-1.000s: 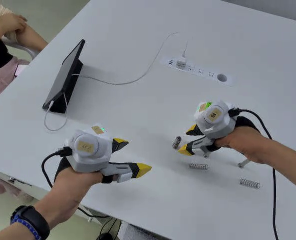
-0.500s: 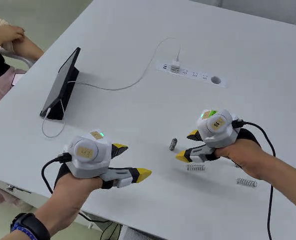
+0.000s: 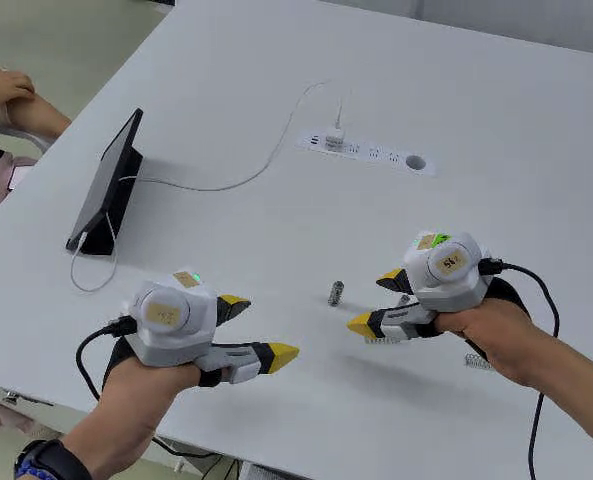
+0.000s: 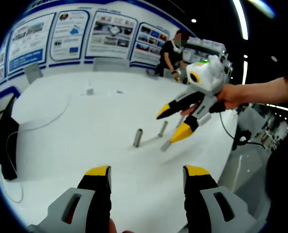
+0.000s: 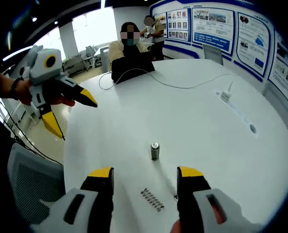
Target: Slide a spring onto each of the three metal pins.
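Both grippers empty, jaws apart, held over the white table [image 3: 276, 220]. L gripper [image 3: 261, 326] is near-left, R gripper [image 3: 373, 302] off to the right. One pin [image 3: 335, 293] stands upright btw them, looks like coils around it. Loose spring [image 5: 152, 199] lies flat under the R gripper, second spring [image 3: 476, 361] further right.

White table [image 3: 476, 80] — blue-trimmed poster wall [image 4: 71, 36]
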Available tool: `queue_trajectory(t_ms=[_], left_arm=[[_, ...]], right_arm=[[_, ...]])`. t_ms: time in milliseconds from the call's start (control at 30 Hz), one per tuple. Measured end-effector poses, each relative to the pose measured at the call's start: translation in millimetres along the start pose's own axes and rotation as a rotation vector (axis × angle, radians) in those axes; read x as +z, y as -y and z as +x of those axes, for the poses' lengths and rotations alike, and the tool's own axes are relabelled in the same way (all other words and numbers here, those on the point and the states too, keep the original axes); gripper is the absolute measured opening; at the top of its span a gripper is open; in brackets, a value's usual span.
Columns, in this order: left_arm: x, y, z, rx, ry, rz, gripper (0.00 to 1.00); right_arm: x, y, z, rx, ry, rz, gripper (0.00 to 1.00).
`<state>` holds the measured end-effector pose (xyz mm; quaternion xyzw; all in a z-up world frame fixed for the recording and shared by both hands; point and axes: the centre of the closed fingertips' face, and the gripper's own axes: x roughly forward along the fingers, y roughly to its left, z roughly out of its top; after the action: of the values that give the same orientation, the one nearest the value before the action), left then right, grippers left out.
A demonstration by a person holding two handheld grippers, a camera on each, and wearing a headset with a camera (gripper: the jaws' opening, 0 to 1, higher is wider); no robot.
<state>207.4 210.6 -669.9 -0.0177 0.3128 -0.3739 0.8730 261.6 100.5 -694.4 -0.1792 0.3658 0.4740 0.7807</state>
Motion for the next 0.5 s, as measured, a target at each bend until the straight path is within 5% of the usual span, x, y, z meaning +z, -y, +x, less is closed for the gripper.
queue_trajectory(t_ms=[500], left_arm=[[4.6, 10.0, 6.7, -0.021, -0.009, 0.01, 0.61]], right_arm=[[-9.7, -7.3, -10.4, -0.032, 0.059, 0.085, 0.59]])
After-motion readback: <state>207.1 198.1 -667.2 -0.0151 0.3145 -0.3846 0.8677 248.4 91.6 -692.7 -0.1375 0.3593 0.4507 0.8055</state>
